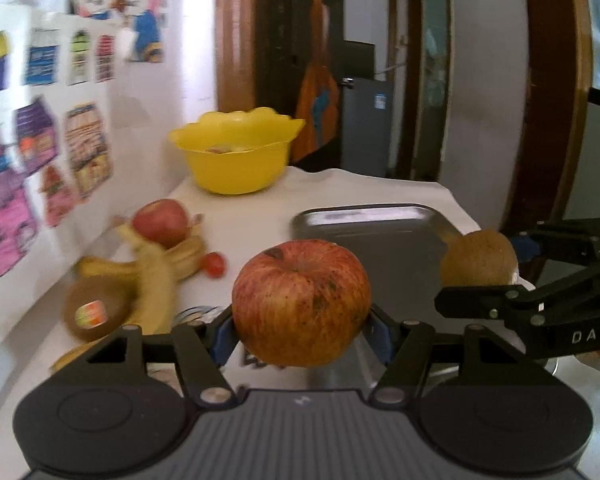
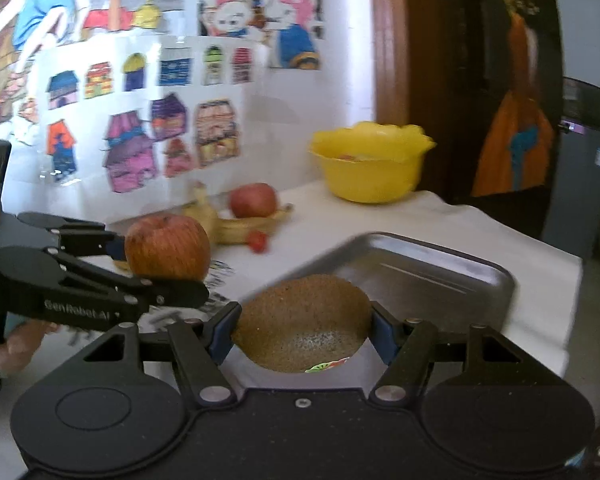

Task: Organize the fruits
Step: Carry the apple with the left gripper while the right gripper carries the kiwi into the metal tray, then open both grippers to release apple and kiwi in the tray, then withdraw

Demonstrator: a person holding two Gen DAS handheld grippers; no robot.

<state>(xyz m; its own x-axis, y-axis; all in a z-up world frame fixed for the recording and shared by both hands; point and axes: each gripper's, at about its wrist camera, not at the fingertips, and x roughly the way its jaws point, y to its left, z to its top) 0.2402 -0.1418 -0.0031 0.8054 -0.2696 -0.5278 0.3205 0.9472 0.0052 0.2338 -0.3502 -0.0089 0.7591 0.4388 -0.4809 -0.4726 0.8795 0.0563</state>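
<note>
My left gripper is shut on a red-orange apple, held above the white table just short of the metal tray. It also shows in the right wrist view. My right gripper is shut on a brown kiwi, held over the tray's near edge; the kiwi shows in the left wrist view. A second red apple, bananas, another kiwi with a sticker and a small red fruit lie at the left.
A yellow bowl with something inside stands at the table's far end. A wall with coloured pictures runs along the left. A wooden door frame is behind the bowl. The table edge drops off at the right.
</note>
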